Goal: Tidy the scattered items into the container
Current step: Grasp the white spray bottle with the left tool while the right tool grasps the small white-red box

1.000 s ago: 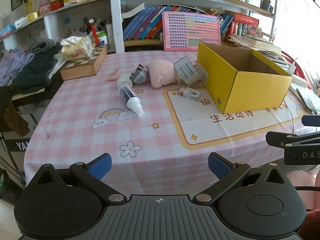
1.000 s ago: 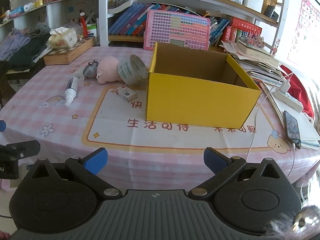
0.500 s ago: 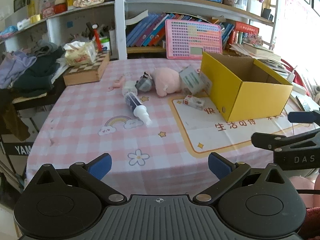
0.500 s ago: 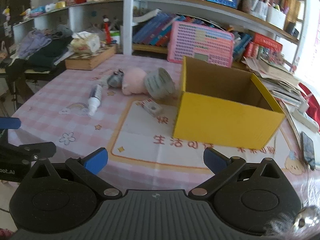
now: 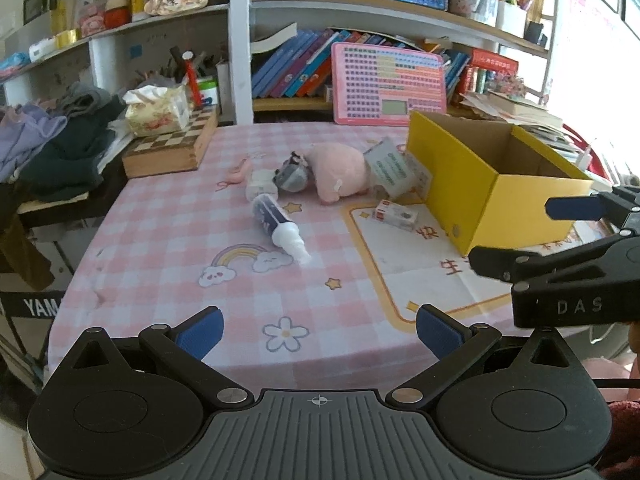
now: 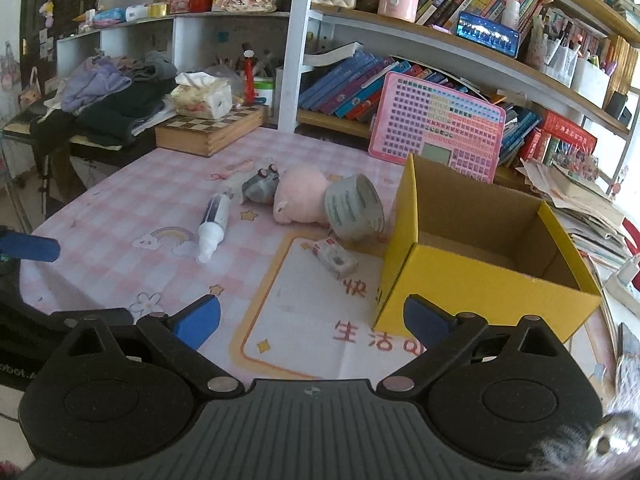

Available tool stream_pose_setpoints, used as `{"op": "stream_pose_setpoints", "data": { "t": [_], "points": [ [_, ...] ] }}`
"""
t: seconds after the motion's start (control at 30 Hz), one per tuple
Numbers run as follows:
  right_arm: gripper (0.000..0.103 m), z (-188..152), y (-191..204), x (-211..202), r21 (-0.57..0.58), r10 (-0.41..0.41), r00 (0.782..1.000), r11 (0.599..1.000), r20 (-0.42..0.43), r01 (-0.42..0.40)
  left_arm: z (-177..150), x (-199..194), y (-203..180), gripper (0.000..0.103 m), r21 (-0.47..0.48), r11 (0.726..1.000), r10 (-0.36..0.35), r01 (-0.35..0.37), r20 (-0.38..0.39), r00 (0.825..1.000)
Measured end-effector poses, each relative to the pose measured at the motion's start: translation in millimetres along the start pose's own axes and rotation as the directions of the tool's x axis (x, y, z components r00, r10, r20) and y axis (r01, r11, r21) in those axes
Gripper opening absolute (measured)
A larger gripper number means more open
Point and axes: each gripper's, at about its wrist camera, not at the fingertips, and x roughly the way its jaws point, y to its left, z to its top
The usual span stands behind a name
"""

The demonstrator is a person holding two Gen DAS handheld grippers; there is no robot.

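- We hold both tools spread and empty at the near table edge: the left gripper (image 5: 319, 330) faces the scatter; the right gripper (image 6: 311, 317) faces the yellow box (image 6: 480, 276), empty as far as we see.
- The spray bottle (image 5: 278, 226) lies flat ahead of our left gripper, long axis running away and slightly leftward, white nozzle nearest; we judge the left nearer.
- The small carton (image 6: 335, 258) lies just beside the box; pink plush (image 6: 300, 198) and tape roll (image 6: 354, 208) behind.
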Motion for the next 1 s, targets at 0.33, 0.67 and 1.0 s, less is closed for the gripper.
{"op": "stream_pose_setpoints", "data": {
  "t": [0.33, 0.67, 1.0],
  "points": [
    [0.097, 28, -2, 44, -0.037, 0.028, 1.0, 0.999, -0.004, -0.028, 23, 37, 19, 0.102, -0.037, 0.999, 0.015, -0.016, -0.019, 1.0],
    [0.085, 60, -7, 83, -0.056, 0.052, 0.999, 0.997, -0.005, -0.052, 49, 68, 28, 0.102, -0.02, 0.999, 0.035, -0.035, -0.012, 0.999],
    [0.082, 78, -7, 127, -0.059, 0.074, 0.996, 0.995, -0.045, -0.076, 65, 112, 33, 0.094, 0.009, 0.999, 0.04, -0.039, -0.045, 0.998]
  ]
}}
